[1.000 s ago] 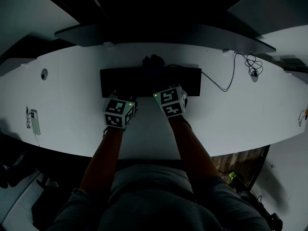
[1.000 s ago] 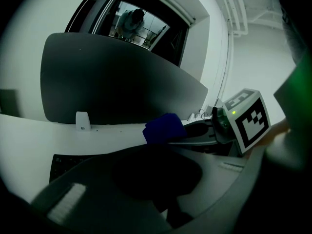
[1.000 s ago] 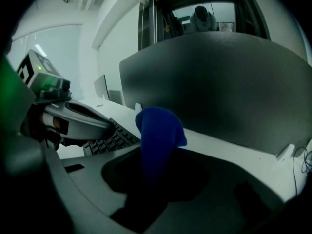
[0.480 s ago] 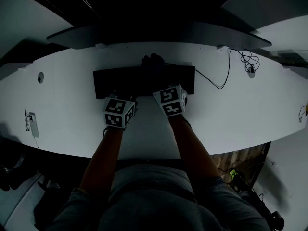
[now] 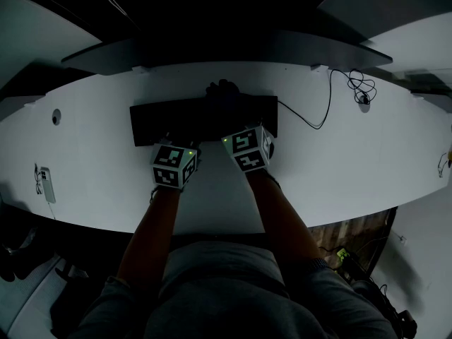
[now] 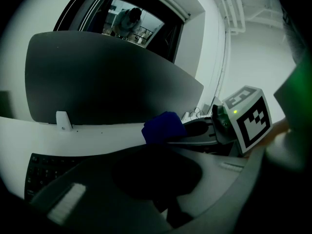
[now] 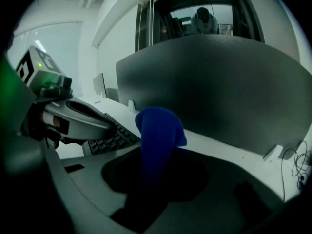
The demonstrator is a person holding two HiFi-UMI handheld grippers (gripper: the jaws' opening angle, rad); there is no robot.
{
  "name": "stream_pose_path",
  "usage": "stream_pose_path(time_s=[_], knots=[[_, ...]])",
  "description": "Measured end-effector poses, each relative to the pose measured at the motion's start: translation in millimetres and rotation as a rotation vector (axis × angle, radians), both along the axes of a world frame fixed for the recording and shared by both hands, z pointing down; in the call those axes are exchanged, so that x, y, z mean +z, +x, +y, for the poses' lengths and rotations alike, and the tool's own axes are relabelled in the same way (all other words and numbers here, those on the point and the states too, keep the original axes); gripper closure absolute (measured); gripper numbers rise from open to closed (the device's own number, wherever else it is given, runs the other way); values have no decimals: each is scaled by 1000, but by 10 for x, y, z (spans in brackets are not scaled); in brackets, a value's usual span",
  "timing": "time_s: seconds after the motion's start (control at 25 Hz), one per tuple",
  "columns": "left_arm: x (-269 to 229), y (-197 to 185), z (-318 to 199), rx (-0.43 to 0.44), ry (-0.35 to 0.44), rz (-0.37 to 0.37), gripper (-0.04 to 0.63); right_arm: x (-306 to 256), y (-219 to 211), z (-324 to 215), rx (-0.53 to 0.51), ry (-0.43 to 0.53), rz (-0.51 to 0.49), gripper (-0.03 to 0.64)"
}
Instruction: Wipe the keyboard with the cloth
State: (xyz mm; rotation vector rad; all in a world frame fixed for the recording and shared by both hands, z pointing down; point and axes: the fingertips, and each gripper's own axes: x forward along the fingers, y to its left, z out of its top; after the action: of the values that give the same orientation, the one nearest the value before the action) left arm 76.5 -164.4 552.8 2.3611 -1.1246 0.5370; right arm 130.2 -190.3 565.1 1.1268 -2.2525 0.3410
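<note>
Both grippers reached over the near edge of a flat black rectangular keyboard [image 5: 162,122] in the head view, the left gripper [image 5: 172,154] beside the right gripper [image 5: 244,141]. The keyboard lay across the middle of a long white curved desk [image 5: 339,168]. A dark lump at its far edge, ahead of the right gripper, was the soft blue cloth [image 5: 224,92]. Counted there: two grippers, one keyboard, one cloth, one thin black cable [image 5: 318,122] trailing from the keyboard's right end, and one small pale phone-like device [image 5: 48,184] far to the left.

From the left gripper view, that gripper's own jaws showed only as a dim grey mass round a dark hollow with nothing in it. Whether they stood apart or together I could not tell. The right gripper [image 6: 187,129] crossed ahead, pinching the cloth [image 6: 163,126]. One strip of keyboard [image 6: 44,172] showed low on the left.

From the right gripper view, its jaws were closed on the cloth [image 7: 157,130], which rose as one bunched fold. Keys of the keyboard [image 7: 112,138] lay just beside it, with the left gripper [image 7: 73,118] over them.

As a judgement, the cloth was in hand and at the keyboard, so wiping looked under way or about to begin. Nothing showed which keys were done, and contact between cloth and keys could not be made out.
</note>
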Motion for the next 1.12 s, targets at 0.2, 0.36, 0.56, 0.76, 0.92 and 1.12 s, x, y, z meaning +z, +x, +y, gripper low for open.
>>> stream_pose_path(time_s=[0.2,0.36,0.56,0.76,0.92,1.12], knots=[[-20,111,6,7,3,3,588,-25,44,16,-14,12,29,480],[-16,183,6,10,3,3,588,-31,151,13,-3,15,34,480],[-10,307,23,15,4,7,588,-26,325,22,14,18,47,481],[-7,441,35,26,4,8,588,-28,481,30,31,24,53,482],[-5,551,54,35,4,9,588,-19,634,34,51,23,54,482],[11,670,71,42,2,5,588,-19,790,42,69,22,59,482]])
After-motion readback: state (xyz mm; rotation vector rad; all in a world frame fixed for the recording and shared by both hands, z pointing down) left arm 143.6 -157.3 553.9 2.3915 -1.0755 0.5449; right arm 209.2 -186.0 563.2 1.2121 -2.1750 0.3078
